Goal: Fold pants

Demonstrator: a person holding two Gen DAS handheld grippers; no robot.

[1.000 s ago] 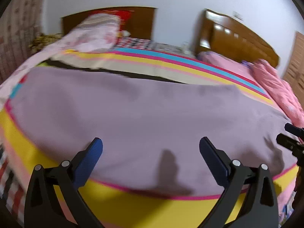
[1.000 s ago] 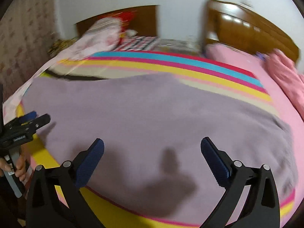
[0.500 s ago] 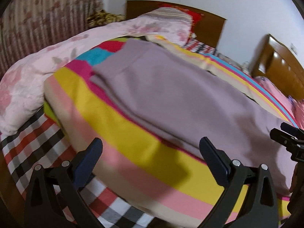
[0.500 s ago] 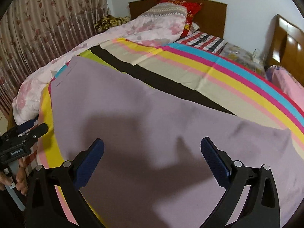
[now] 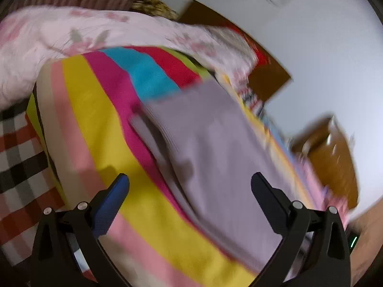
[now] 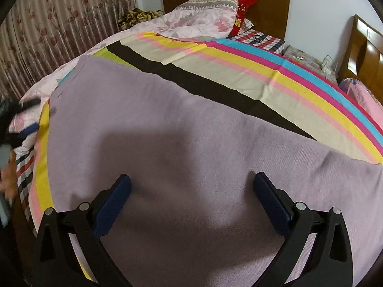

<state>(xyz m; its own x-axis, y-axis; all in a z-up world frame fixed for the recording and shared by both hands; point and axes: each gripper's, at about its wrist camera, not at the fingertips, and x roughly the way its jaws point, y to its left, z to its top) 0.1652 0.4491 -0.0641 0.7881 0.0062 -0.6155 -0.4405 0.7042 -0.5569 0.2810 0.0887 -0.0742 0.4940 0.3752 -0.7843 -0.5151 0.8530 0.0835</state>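
The lilac pants [image 6: 167,129] lie flat across the striped bedspread [image 6: 275,71], one end at the far left. My right gripper [image 6: 191,189] is open and empty, just above the middle of the pants. My left gripper [image 5: 189,189] is open and empty at the bed's left end, over the yellow stripe beside the pants' end [image 5: 210,143]. That view is blurred and tilted. The left gripper also shows at the left edge of the right wrist view [image 6: 26,117].
A pink floral quilt [image 6: 196,19] and red pillow [image 6: 241,0] lie by the brown headboard [image 6: 268,7]. A second bed with pink bedding [image 6: 363,95] stands at the right. Curtains [image 6: 47,24] hang at the left. A checked sheet [image 5: 16,150] hangs at the bed's end.
My left gripper has swung left and tilted toward the pants' end at the bed's left side. My right gripper has moved lower and closer over the pants' middle.
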